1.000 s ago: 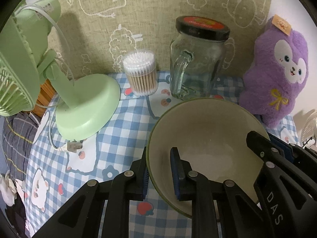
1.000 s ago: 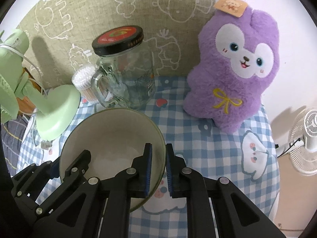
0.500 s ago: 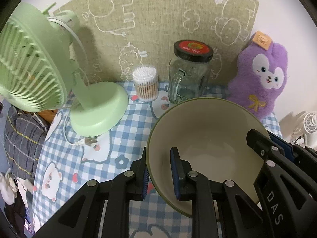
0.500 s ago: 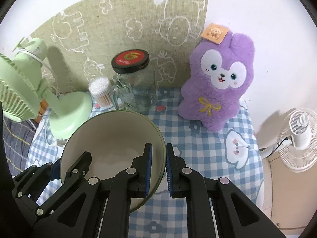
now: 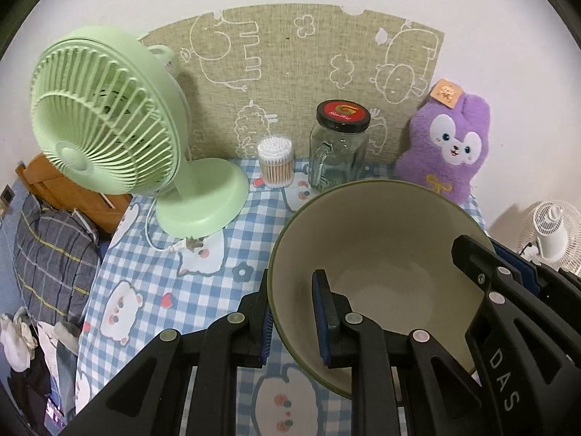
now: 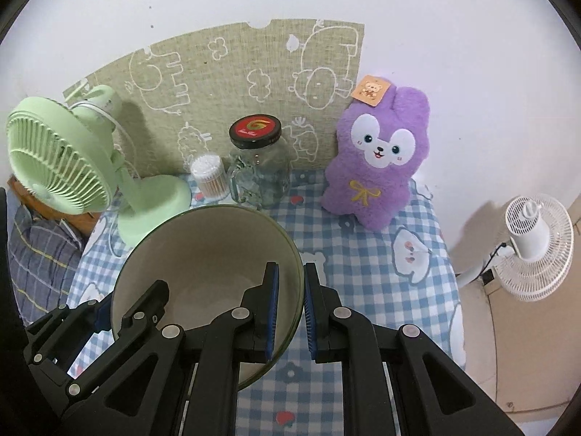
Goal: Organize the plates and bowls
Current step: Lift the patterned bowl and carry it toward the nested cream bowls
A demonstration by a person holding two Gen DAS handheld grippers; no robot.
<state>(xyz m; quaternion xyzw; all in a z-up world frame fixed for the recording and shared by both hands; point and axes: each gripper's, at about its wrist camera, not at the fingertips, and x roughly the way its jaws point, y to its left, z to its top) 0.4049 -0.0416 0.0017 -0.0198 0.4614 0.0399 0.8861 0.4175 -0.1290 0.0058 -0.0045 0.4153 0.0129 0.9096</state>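
The bowl [image 5: 381, 254] hung above the checked tabletop [image 5: 163, 272], pinched on opposite rims: the left tool [image 5: 292, 323] clamped its nine-o'clock edge, the right tool [image 6: 290, 312] its three-o'clock edge. To carry it well, both tools probably needed to travel at a matched pace, keeping the rim level and clear of the glass jar [image 5: 337, 152] at twelve o'clock.
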